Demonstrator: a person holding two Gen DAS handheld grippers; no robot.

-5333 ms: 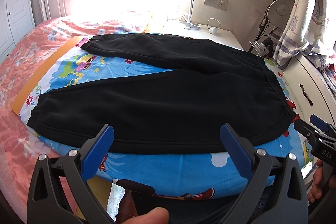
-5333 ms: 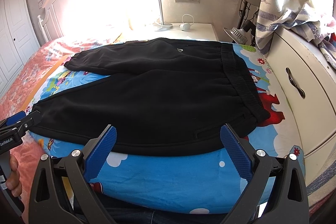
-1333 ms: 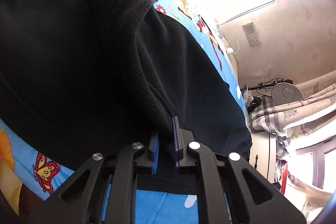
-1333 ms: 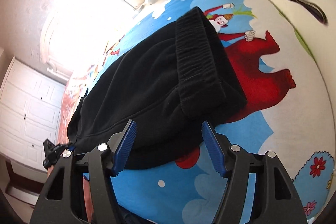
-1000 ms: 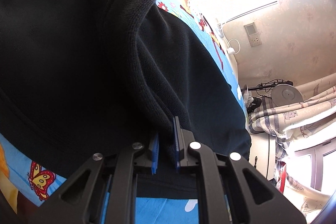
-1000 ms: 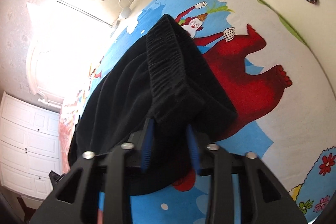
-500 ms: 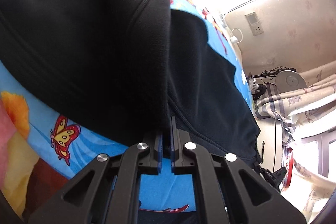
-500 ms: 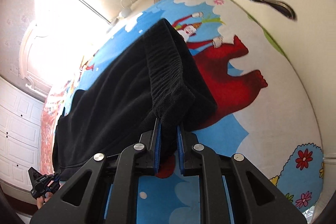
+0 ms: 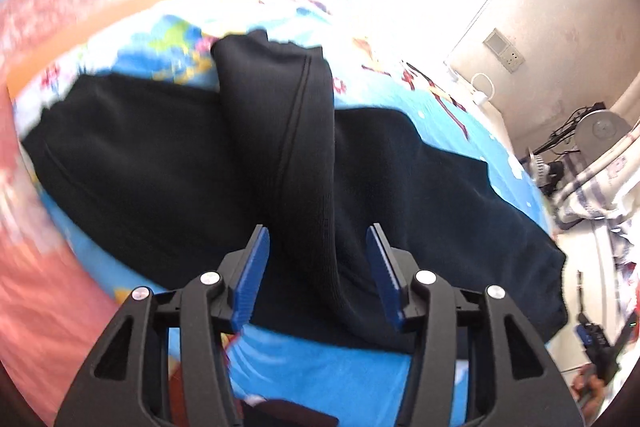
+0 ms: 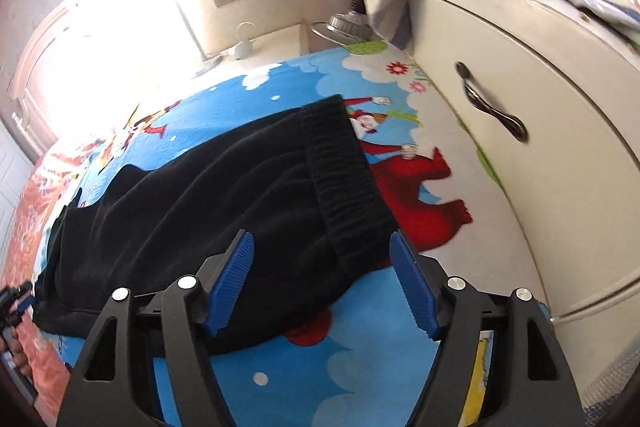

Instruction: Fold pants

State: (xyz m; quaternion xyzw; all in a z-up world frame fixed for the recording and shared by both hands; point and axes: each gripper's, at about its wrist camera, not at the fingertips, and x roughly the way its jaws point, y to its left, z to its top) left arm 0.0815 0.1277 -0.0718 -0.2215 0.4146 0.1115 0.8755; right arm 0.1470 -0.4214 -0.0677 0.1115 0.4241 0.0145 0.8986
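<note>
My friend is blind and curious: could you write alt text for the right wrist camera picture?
Black pants lie folded lengthwise on a bright cartoon bedsheet, ribbed waistband nearest the camera. The right gripper hangs over that waistband, its blue-padded jaws having just opened and gripping nothing. A white cabinet stands on the right.

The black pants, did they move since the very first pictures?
Yes. The pants are now folded in half lengthwise; the far leg came over the near one, baring more blue sheet toward the wall.

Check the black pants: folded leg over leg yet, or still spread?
Folded. The black pants lie doubled lengthwise, one leg draped over the other, waistband stacked.
</note>
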